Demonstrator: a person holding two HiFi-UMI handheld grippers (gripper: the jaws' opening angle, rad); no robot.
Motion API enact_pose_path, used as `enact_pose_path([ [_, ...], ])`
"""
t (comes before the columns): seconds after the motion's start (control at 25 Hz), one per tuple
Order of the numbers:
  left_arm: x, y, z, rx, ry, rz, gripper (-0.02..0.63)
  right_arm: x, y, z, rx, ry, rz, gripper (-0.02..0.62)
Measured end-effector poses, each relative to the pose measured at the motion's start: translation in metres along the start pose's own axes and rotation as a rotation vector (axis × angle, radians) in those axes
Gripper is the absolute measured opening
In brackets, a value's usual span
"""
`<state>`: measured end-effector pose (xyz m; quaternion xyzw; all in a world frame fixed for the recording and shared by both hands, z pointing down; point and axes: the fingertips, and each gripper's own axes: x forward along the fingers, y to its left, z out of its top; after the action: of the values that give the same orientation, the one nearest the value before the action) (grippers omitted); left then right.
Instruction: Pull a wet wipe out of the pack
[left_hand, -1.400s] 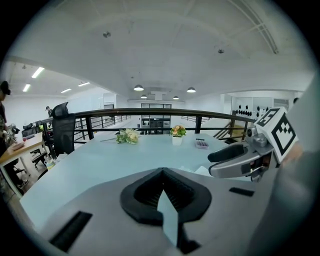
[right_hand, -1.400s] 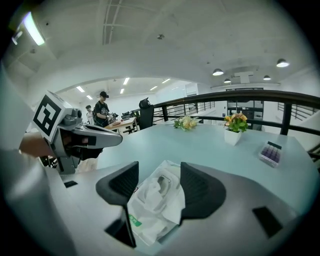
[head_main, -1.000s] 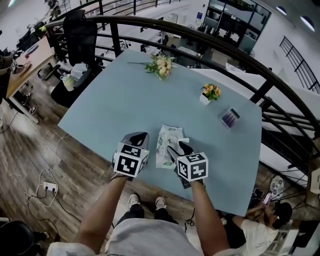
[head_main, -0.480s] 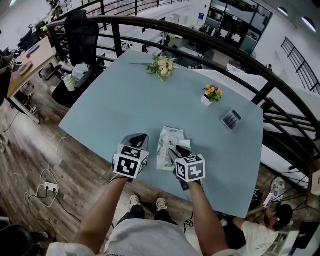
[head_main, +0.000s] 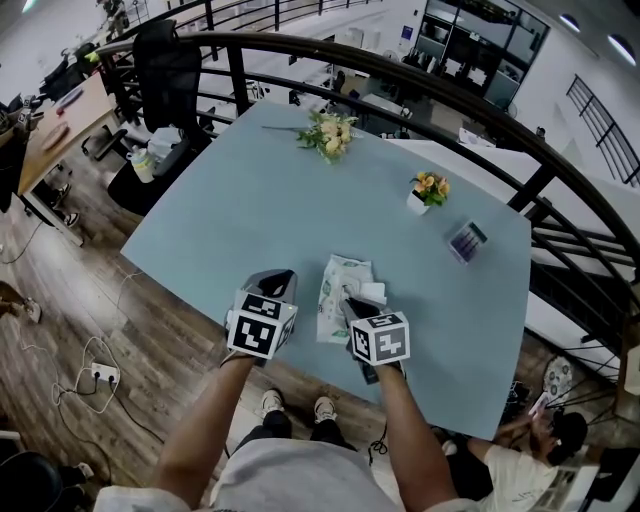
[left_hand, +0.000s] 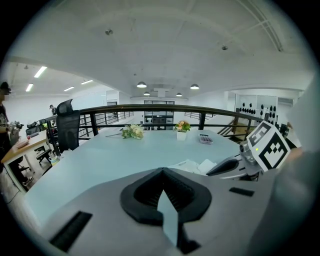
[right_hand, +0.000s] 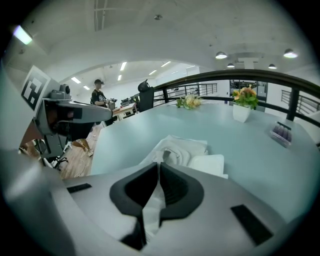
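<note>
The white wet wipe pack (head_main: 338, 280) lies flat near the table's front edge, its lid flap (head_main: 373, 293) folded open to the right. My right gripper (head_main: 350, 302) points down onto the pack's opening. In the right gripper view its jaws are closing, all but together, with a strip of white wipe (right_hand: 150, 210) pinched between them. The pack (right_hand: 180, 147) and flap (right_hand: 210, 164) lie just ahead of the right gripper (right_hand: 160, 165). My left gripper (head_main: 278, 280) hovers left of the pack, shut and empty. From the left gripper (left_hand: 162, 172) the pack (left_hand: 187, 164) shows to the right.
On the pale blue table (head_main: 250, 210) stand a small flower pot (head_main: 427, 190), a bouquet (head_main: 327, 132) at the far edge and a small purple box (head_main: 466, 240) at the right. A black railing (head_main: 450, 95) curves behind. A person (head_main: 530, 440) sits on the floor at the lower right.
The right gripper's jaws have gone from wide open to nearly together, and it has sunk slightly onto the pack's opening. The left gripper has stayed in place.
</note>
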<state>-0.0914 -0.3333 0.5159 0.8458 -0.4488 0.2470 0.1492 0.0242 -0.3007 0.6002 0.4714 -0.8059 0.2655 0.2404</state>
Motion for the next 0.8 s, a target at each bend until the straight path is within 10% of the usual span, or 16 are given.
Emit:
enact_pose_path([
  [0.8,0.0,-0.002,0.007,0.005,-0.012,-0.002,-0.006,-0.006,0.0,0.01,0.013,-0.022,0.007,0.009],
])
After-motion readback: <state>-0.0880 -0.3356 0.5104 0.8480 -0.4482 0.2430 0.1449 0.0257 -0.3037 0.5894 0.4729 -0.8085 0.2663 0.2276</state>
